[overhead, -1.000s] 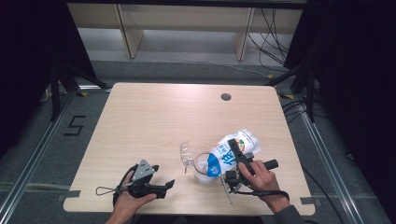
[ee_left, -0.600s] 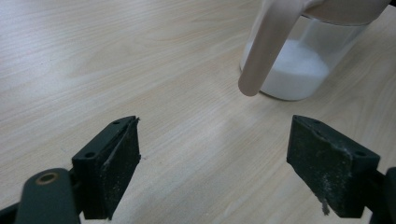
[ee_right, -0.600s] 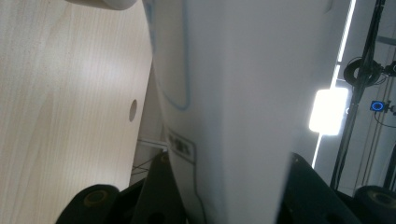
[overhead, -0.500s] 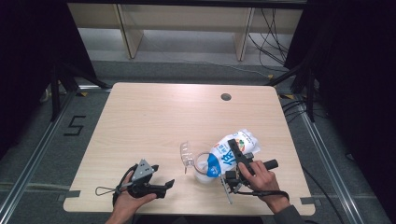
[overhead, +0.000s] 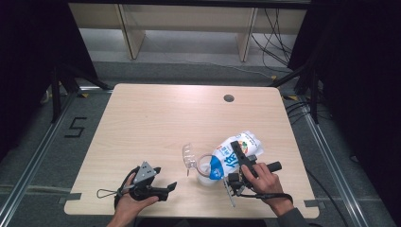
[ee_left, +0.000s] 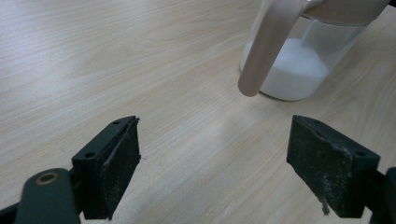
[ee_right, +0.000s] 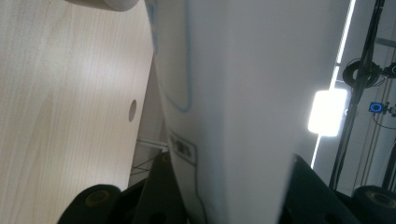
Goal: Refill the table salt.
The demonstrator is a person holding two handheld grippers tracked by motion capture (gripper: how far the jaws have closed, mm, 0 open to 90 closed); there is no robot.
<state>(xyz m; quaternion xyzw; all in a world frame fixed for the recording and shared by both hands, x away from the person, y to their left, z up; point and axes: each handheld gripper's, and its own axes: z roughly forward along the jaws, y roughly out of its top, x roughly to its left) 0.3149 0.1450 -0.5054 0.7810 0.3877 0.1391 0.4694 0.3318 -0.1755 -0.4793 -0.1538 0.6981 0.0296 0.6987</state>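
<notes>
Our right gripper pinches the bag, hiding its mouth over the jar; left gripper spread.

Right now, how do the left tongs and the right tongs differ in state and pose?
The left tongs stand open with nothing between them; the right tongs are shut on the white bag. The left tongs lie low near the table, aimed at the clear jar; the right tongs hold the bag tipped over that jar. Each is held in one hand.
</notes>
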